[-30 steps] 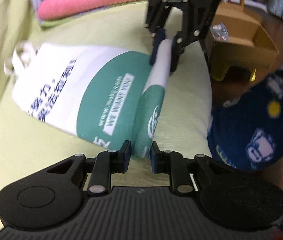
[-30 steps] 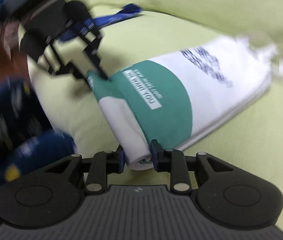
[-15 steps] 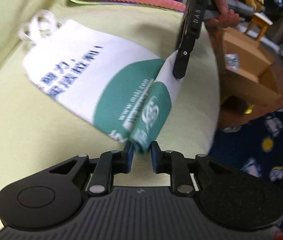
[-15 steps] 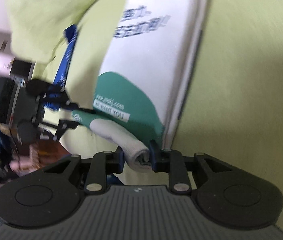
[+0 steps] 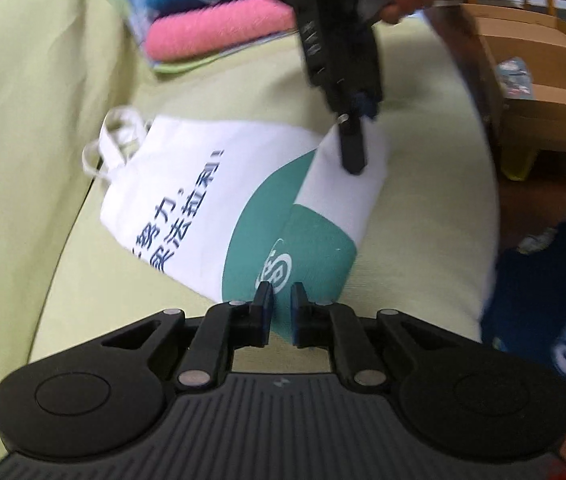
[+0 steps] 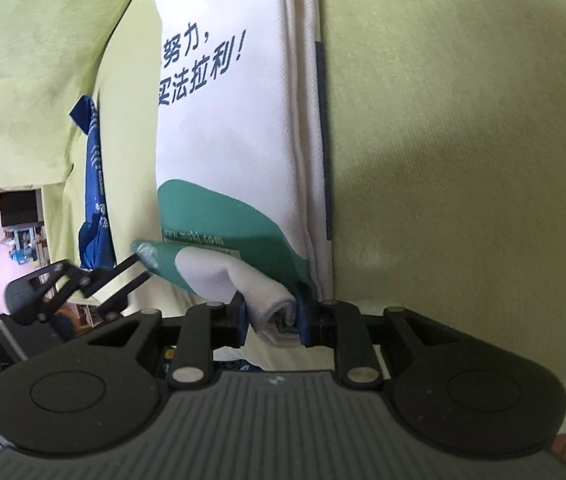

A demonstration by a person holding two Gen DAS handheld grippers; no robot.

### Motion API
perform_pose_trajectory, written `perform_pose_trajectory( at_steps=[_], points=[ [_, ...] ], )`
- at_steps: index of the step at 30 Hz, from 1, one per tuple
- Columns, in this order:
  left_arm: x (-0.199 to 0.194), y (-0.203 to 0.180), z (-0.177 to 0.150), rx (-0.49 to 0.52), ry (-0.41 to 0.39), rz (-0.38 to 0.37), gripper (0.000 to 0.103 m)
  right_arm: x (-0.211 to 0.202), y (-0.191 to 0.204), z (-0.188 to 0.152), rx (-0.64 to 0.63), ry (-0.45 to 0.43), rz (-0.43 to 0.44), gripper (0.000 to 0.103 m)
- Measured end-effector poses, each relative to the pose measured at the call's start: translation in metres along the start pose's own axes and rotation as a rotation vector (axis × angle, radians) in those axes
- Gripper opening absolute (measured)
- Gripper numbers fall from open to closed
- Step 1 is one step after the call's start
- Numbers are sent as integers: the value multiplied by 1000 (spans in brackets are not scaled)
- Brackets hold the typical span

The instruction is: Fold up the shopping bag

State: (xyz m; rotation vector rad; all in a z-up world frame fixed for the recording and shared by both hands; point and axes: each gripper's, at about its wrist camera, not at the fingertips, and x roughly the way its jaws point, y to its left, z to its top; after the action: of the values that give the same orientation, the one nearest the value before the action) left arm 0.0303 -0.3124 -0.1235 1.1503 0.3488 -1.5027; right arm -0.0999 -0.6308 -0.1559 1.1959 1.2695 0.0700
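While both tongs pinch the bag [image 5: 219,200]'s folded-over end | left gripper [image 5: 281,304] clamped on green corner | right gripper [image 6: 271,316] clamped on white corner, fabric bunched between jaws | bag flat on sofa [image 5: 423,220] ahead, handles [image 5: 117,142] at far end | towels [image 5: 219,28] beyond

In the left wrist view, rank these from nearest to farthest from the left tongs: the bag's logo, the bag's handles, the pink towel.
1. The logo, on the green patch right at the left tongs, which pinch the bag there.
2. The handles, at the bag's far left end.
3. The pink towel, in the stack at the back.
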Motion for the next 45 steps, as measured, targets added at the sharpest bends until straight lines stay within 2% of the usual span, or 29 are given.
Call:
perform_pose_trajectory(
  at_steps=[4,6,10,12,13,14,15,17,18,21,22,30,32,34,35,37,38,40,45],
  points=[
    [10,5,0,-62,16,-9,6,-2,-1,-2,15,-24,-1,18],
    [13,6,0,-68,20,-12,0,-4,1,-5,6,-47,-5,18],
    [14,4,1,-66,24,-12,0,-16,12,-24,-70,-174,-36,20],
    [15,4,1,-75,22,-12,0,-25,24,-45,-167,-291,-102,21],
    [16,4,2,-78,22,-12,0,-28,32,-56,-223,-356,-148,27],
    [17,3,2,-80,22,-10,0,-30,43,-71,-304,-438,-233,34],
    [17,3,2,-82,22,-9,0,-29,54,-87,-404,-514,-322,34],
    [17,2,2,-86,20,-5,0,-16,78,-123,-634,-645,-503,24],
    [17,1,2,-86,20,-4,0,-10,88,-136,-725,-690,-576,22],
    [17,0,3,-79,22,3,0,9,93,-135,-796,-679,-639,13],
    [18,-1,3,-75,21,7,0,15,94,-135,-820,-675,-661,7],
    [23,-11,-1,-40,-16,72,0,65,108,-132,-1011,-637,-831,6],
    [21,-19,-3,7,-33,114,0,75,111,-131,-1047,-627,-864,6],
    [16,-31,-7,81,-48,177,0,71,111,-126,-1030,-624,-840,6],
    [13,-37,-9,120,-54,211,4,70,111,-124,-1024,-623,-828,6],
    [2,-51,-16,197,-77,268,19,60,110,-118,-985,-621,-791,6],
    [-3,-56,-20,225,-85,280,25,56,110,-116,-964,-619,-772,3],
    [-9,-64,-26,258,-75,278,29,52,107,-117,-924,-621,-734,2],
    [-10,-81,-35,331,-59,296,30,47,102,-113,-883,-613,-689,1]
  ],
)
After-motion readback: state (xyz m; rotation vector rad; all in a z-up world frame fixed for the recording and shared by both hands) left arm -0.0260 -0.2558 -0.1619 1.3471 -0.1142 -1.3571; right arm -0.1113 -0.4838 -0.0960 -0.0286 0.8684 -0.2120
